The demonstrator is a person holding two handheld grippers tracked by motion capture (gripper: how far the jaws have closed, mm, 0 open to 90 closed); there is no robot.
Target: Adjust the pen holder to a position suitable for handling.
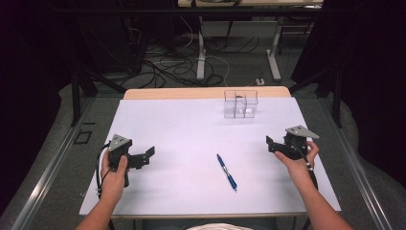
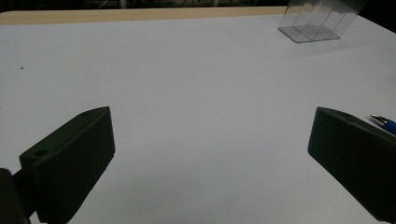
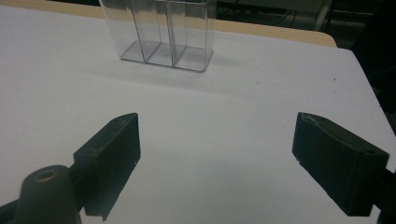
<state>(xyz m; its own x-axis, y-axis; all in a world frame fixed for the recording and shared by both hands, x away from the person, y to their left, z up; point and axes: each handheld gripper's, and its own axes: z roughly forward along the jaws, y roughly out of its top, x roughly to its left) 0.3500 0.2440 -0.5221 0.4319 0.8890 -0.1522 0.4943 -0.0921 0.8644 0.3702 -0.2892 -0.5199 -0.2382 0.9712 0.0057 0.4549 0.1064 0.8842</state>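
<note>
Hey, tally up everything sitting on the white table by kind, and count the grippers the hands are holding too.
Blue pen: 1
Clear plastic organizer: 1
Grippers: 2, the left gripper and the right gripper, both with jaws open and empty
Total: 4

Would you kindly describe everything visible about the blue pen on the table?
The blue pen is slim, with a glossy blue barrel and a silvery tip that also shows in the left gripper view. It lies flat on the white table top, angled diagonally, near the front edge, between the two grippers. Neither touches it; only the table does.
</note>
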